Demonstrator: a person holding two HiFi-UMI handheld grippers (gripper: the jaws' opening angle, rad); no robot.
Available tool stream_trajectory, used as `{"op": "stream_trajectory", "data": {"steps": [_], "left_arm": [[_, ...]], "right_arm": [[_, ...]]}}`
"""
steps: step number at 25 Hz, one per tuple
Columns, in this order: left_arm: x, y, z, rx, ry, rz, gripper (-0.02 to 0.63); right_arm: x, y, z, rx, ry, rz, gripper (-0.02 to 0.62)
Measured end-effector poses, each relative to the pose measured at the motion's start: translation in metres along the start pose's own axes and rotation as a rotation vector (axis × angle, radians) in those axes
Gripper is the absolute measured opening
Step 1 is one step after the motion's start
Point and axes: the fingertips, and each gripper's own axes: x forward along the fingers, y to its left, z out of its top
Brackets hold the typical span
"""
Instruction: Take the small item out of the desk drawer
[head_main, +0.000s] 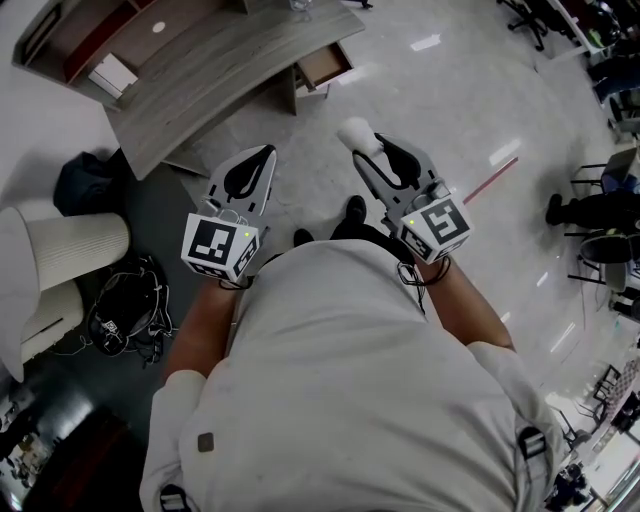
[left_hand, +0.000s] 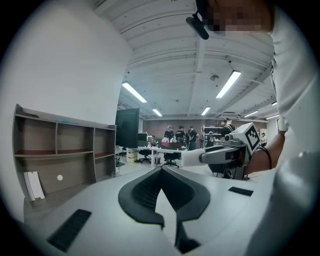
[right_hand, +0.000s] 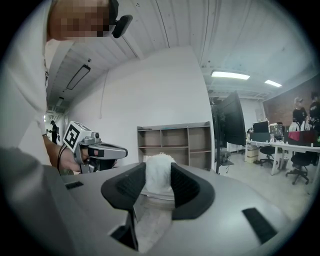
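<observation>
My right gripper (head_main: 371, 147) is shut on a small white fluffy ball (head_main: 357, 135) and holds it in the air above the floor. In the right gripper view the ball (right_hand: 159, 176) sits squeezed between the two dark pads (right_hand: 184, 186). My left gripper (head_main: 266, 152) hangs beside it on the left, shut, with nothing between its jaws (left_hand: 161, 169). The grey wooden desk (head_main: 220, 70) stands ahead of both, and its drawer (head_main: 323, 65) is pulled open at the right end. The left gripper view also catches the right gripper (left_hand: 202, 157) with the ball.
A brown shelf unit (head_main: 100, 40) stands behind the desk against the white wall. A white ribbed seat (head_main: 60, 250), a dark bag (head_main: 85, 180) and a black cable bundle (head_main: 125, 315) lie at the left. Office chairs (head_main: 600, 215) stand at the right; people (left_hand: 180, 135) gather far off.
</observation>
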Motion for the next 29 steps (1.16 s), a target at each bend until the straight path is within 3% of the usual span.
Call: {"op": "stream_trajectory", "data": {"steps": [11, 29], "left_arm": [[-0.016, -0.003, -0.001, -0.007, -0.016, -0.047, 0.015], [0.006, -0.001, 0.004, -0.016, -0.022, -0.048, 0.015]], "right_arm": [[-0.009, 0.018, 0.005, 0.003, -0.02, -0.053, 0.166], [-0.007, -0.002, 0.007, 0.01, -0.019, -0.053, 0.166]]}}
